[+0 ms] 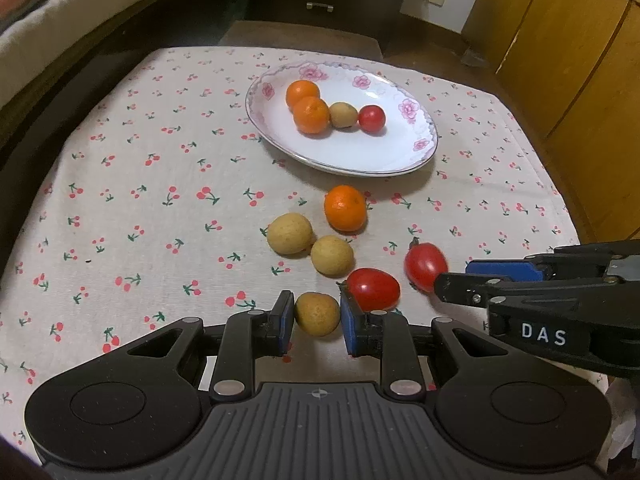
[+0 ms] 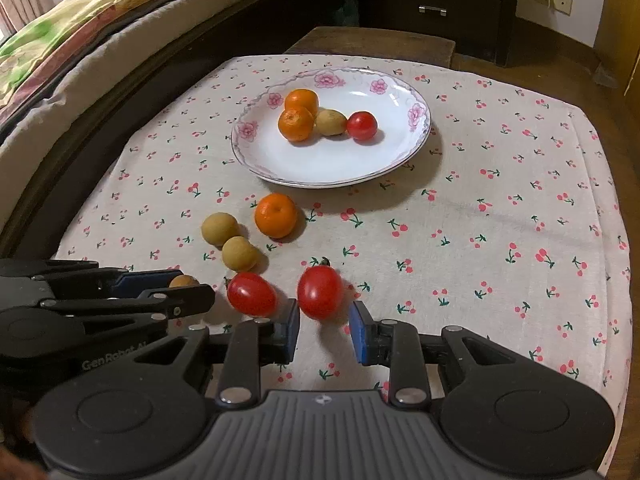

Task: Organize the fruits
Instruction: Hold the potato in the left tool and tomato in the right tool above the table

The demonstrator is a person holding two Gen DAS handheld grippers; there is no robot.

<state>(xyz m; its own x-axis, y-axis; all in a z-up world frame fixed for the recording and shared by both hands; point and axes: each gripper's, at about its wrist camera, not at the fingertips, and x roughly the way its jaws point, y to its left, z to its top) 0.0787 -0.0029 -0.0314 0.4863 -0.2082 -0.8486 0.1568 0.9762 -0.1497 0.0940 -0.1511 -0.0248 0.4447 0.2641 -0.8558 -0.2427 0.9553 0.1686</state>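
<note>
A white floral plate holds two oranges, a longan and a cherry tomato. On the cloth lie an orange, two longans and two cherry tomatoes. My left gripper has its blue pads against both sides of a third longan resting on the cloth. My right gripper is open around the right cherry tomato, pads apart from it. The other tomato lies between the grippers.
The table is covered by a cherry-print cloth. A bed runs along the left. A dark drawer cabinet stands behind, and wooden cupboards stand at the right.
</note>
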